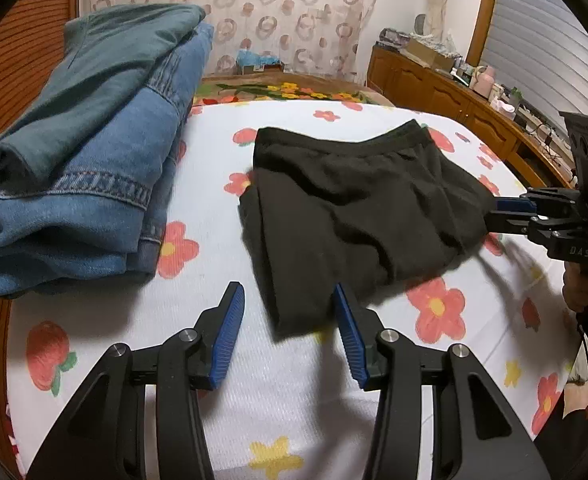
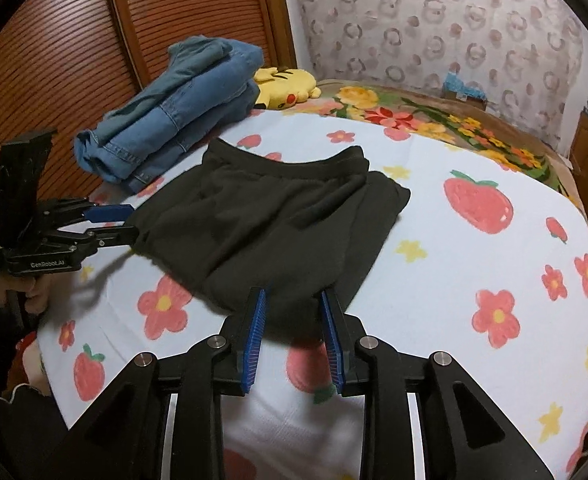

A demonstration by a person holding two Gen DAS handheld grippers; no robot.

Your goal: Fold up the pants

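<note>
Black pants (image 1: 346, 208) lie folded on the flower-print bed sheet (image 1: 214, 208), waistband at the far side. They also show in the right wrist view (image 2: 278, 220). My left gripper (image 1: 288, 312) is open, its blue pads on either side of the near corner of the pants. In the right wrist view the left gripper (image 2: 130, 222) is at the left edge of the pants. My right gripper (image 2: 292, 312) is open at the near edge of the pants. In the left wrist view the right gripper (image 1: 494, 214) touches the right edge of the pants.
A stack of folded jeans and a teal garment (image 1: 78, 160) lies at the back left of the bed, also in the right wrist view (image 2: 174, 108). A yellow plush toy (image 2: 286, 84) lies behind it. A wooden headboard (image 2: 74, 40) is on the left, a wooden cabinet (image 1: 454, 92) on the right.
</note>
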